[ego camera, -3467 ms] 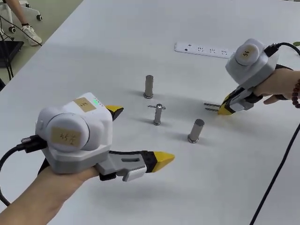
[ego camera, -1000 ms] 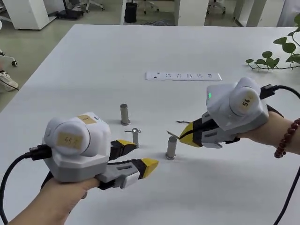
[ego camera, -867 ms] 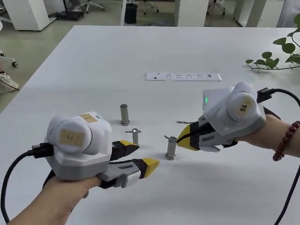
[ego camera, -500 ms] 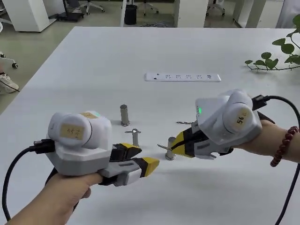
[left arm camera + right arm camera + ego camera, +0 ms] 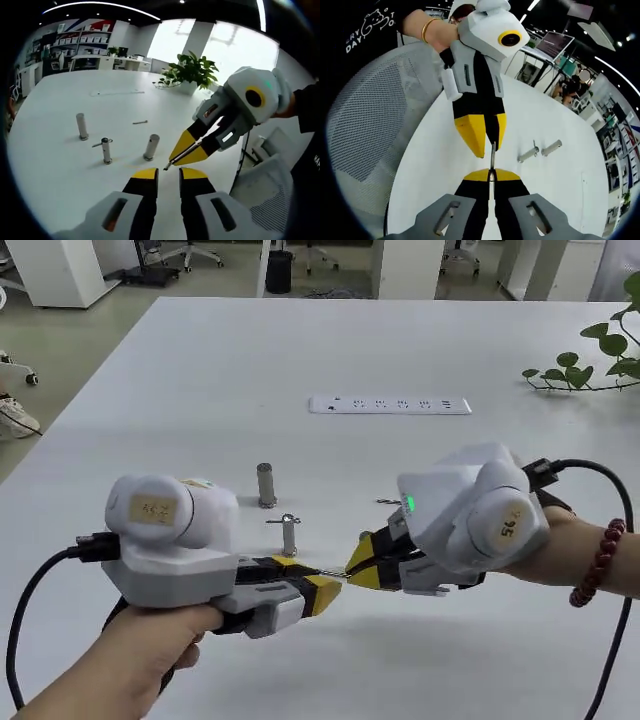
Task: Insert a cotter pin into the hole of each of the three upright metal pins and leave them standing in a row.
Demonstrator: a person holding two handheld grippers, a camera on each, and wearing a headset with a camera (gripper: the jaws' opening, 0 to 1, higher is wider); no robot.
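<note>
One-third done, by the look of it: a thin metal cotter pin (image 5: 491, 157) hangs above the white tabletop (image 5: 200, 370), pinched in the closed jaws of the right tool (image 5: 491, 175). Its free end reaches the mouth of the left tool (image 5: 169, 172), whose yellow-tipped jaws stand slightly apart with nothing between them. The two tools meet nose to nose just in front of the row.

Three grey cylindrical metal pins stand upright in a row on the tabletop. Of these, the middle upright pin (image 5: 289, 532) has a cotter pin through its head, while the far upright pin (image 5: 266, 485) and the near upright pin (image 5: 151, 146) are bare. Two insertions appear to remain, one of them seemingly in preparation. A spare cotter pin (image 5: 388, 502) lies loose on the tabletop beyond the row, probably meant for the last.

The left gripper view shows all three upright pins standing clear of one another, whereas in the head view the near one sits mostly behind the right tool. The right gripper view gives the plainest look at the grip on the held cotter pin. The head view takes in a white power strip (image 5: 390, 404) and a green leafy plant (image 5: 590, 360) toward the tabletop's far side.
</note>
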